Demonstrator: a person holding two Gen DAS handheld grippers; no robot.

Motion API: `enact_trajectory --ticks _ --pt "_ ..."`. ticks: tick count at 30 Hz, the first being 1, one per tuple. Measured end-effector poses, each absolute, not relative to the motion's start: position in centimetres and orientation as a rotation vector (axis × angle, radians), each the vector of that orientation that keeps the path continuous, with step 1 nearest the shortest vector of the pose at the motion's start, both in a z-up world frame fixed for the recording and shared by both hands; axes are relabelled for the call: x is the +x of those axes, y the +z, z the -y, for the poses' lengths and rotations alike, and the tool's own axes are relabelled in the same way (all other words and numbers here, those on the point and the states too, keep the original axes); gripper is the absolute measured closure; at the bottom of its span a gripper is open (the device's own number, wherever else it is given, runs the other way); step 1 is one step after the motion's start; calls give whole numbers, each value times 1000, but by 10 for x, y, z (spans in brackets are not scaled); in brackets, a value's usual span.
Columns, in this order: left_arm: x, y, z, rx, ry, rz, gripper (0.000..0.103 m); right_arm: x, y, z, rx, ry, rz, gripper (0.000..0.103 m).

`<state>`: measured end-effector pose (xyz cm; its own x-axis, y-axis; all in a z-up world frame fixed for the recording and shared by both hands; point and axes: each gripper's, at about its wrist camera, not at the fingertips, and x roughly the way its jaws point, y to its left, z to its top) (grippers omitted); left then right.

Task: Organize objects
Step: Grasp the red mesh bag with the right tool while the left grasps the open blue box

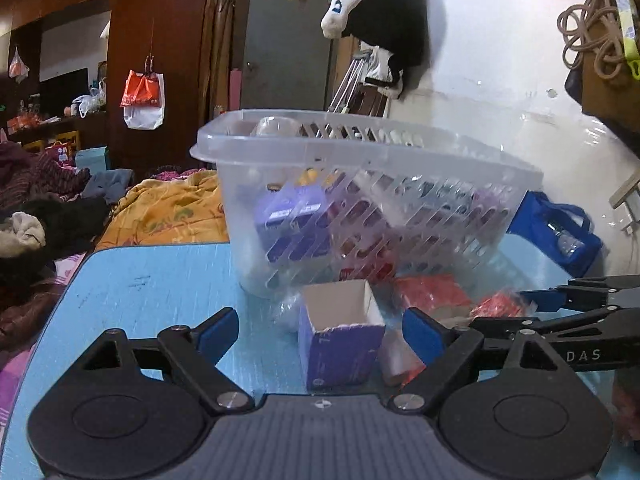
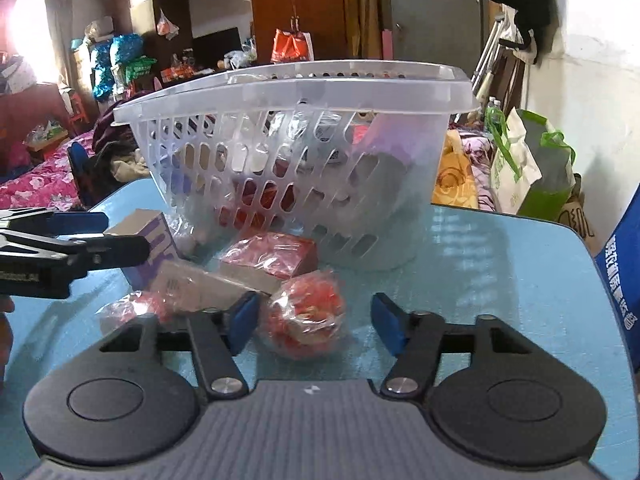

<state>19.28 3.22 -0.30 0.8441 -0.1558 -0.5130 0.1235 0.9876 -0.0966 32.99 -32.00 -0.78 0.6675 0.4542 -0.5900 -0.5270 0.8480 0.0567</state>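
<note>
A translucent plastic basket (image 1: 360, 184) with slotted walls and a broad flat rim stands on the light blue table (image 1: 152, 288), already holding several items: a purple carton shows through its slots, along with red packets and a rounded clear lid or container near the rim (the contents blur together behind the plastic).

In front of the basket lies a small cluster. A purple cardboard box (image 1: 340, 336) stands upright with its top torn open, showing a pale empty interior. Beside it are a flat red block wrapped in crinkled clear film (image 2: 272, 256), a pale carton (image 2: 200, 286) lying on its side, and a round red bundle in shiny cellophane (image 2: 306, 316).

The left gripper (image 1: 320, 330) is spread wide, its blue-padded fingers on either side of the purple box without touching it; the box sits between them, closer to the right pad. The right gripper (image 2: 314, 322) is likewise released, with the round red bundle lying between its fingers, nearer the left one; contact cannot be told. The two grippers face the cluster from neighbouring sides of the table.
</note>
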Motion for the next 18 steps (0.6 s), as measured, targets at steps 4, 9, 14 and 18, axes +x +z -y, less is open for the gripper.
enact_trajectory --ticks 4,9,14,18 --pt "194 -7 -30 -46 -123 -552 17 325 -9 319 -124 566 -608 51" --pt "193 -9 -33 -74 -137 -540 61 324 -7 321 -111 551 -584 53" --pt "182 -2 -39 -84 -106 -450 61 325 -6 323 -100 550 -575 55" --pt "177 1 -43 -109 -120 -403 61 323 -5 326 -85 549 -553 55"
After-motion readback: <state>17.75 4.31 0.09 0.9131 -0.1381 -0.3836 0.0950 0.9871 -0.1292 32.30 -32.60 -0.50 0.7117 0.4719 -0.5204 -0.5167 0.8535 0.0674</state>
